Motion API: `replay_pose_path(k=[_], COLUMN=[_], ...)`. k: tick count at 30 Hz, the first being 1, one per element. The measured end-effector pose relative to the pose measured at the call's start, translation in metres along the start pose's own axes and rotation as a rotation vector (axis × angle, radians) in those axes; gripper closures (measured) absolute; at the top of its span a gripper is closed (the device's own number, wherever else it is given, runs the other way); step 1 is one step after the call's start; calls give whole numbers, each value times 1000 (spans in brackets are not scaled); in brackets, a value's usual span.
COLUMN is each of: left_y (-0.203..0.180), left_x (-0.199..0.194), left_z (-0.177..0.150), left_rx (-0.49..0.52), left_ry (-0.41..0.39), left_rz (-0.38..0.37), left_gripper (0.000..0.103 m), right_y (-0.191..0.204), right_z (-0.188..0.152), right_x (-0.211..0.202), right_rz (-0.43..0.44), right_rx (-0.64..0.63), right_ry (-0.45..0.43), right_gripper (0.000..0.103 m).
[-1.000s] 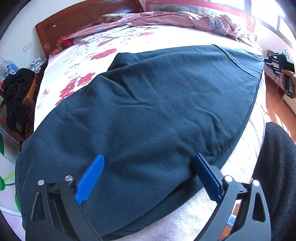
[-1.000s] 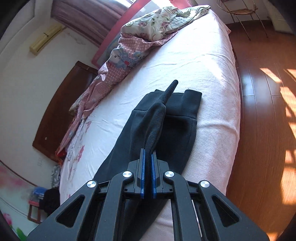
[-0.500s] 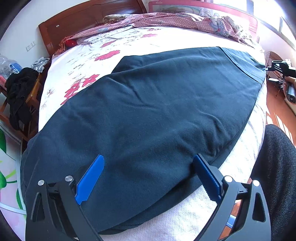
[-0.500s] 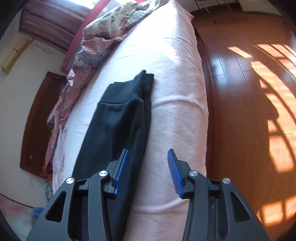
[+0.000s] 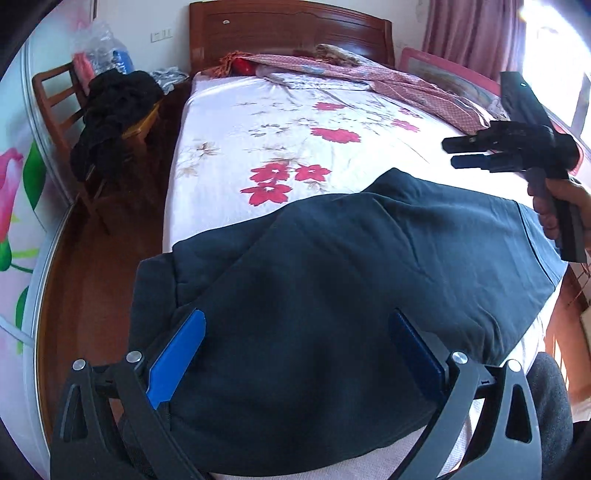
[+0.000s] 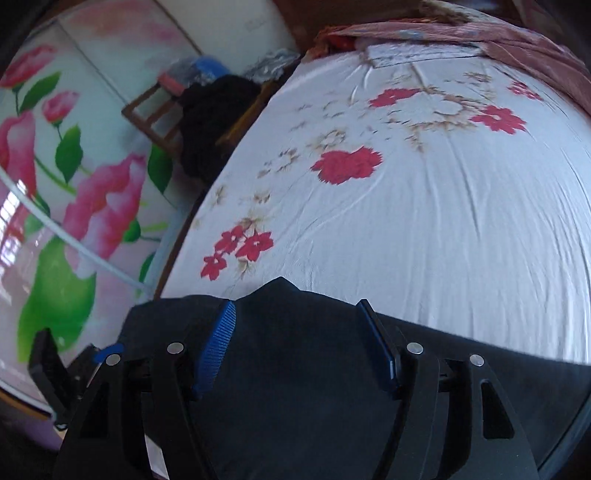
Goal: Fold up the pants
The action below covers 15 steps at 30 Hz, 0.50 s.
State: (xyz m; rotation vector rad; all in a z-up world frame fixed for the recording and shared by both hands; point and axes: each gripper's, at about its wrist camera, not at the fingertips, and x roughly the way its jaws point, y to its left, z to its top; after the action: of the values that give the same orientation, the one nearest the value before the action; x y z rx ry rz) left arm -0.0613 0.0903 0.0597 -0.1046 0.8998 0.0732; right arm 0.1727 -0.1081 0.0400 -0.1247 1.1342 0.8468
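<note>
The dark navy pants [image 5: 351,273] lie flat across the near end of the bed, folded lengthwise, with the waistband at the right. My left gripper [image 5: 295,325] is open just above the pants near their left end, holding nothing. My right gripper [image 6: 295,314] is open above the pants' far edge [image 6: 288,291], holding nothing. It also shows in the left wrist view [image 5: 480,155], held in a hand above the pants' right part. The left gripper shows in the right wrist view [image 6: 107,350] at the lower left.
The bed has a white sheet with red flowers [image 5: 314,147]. A pink quilt [image 5: 369,70] lies by the wooden headboard [image 5: 288,29]. A wooden chair piled with black clothes [image 5: 114,107] stands left of the bed. A flowered wardrobe [image 6: 55,184] is at the left.
My right gripper let go of the pants' waist, opened and swung over the pants towards the bed's head. My left gripper stayed open and turned towards the headboard.
</note>
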Motion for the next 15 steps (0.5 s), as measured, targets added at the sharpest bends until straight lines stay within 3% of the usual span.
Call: replay_pose_path(k=[4,5,6,9,11,12,13,15], left_y=[3,3,2,0,1,3,3,4], left_x=[18,23,25,28,28,29,29,28], left_z=[-10,-13,-15,-19,-20,-21,-23,-23], left_rx=[27,30,36,53,41,36,33,26], left_ry=[48,60,62,63,61,62,69,78], left_rz=[20,25,34,57,51,51,53,50], left_gripper=[4,4,3,3,3,2,2,2], right_y=[20,19,22,43,32,21,10,-19], right_z=[8,5,2,-2,2,3,4,-1], right_x=[50,56,62,53,51,55,59,67], right_rz=[-99,-102,-144,-274,-279,-326,-361,-217], right_rx=[-147,-171,-191,-296,-210,-166,-138,26], right_ry=[122,138,146,63,16,5,-3,20], right_gripper=[37,45,82,95,96,103,103,103])
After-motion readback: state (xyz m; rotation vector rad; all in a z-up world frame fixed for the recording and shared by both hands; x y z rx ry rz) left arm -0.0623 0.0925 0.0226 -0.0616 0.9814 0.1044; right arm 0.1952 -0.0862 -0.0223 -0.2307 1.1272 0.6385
